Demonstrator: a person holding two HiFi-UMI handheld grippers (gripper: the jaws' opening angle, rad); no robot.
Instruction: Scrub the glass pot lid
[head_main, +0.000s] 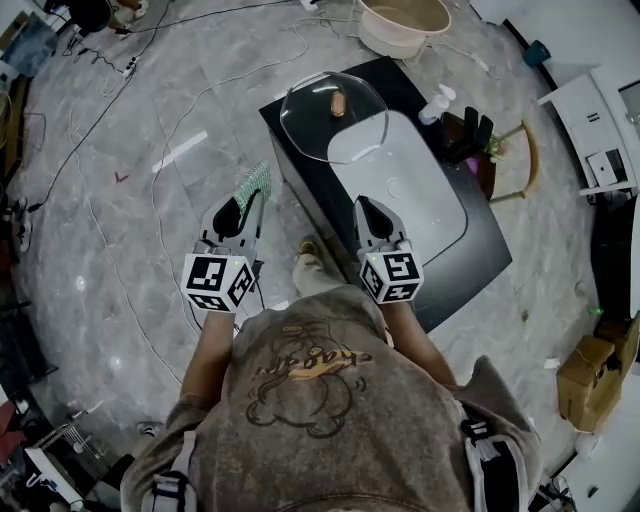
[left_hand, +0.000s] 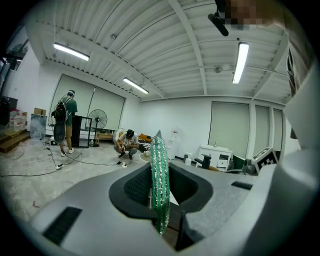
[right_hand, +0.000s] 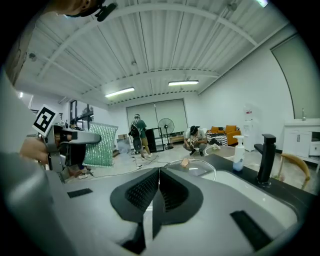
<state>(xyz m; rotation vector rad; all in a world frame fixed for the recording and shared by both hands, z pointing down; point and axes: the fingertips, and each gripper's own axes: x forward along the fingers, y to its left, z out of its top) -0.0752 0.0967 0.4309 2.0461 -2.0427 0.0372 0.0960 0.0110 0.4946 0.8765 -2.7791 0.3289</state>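
Head view: lid (head_main: 333, 117) lies dome-up over the sink's (head_main: 425, 205) far left corner, my left gripper (head_main: 247, 203) clamps the green scrubber (head_main: 256, 184), right gripper (head_main: 367, 206) closed empty; glass looks stiff, slick, breakable, so I'd steady it by the knob (head_main: 338, 103).

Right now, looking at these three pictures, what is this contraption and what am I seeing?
There is no robot: a person holds a gripper in each hand. The head view comes from a camera on the person's head, looking down; the other two cameras ride on the grippers, looking along their jaws. The left gripper is shut on a green sparkly scrubbing cloth. The right gripper is shut and empty. Ahead, a black counter holds a white sink, a glass pot lid over its far corner, a pump bottle and a black faucet.
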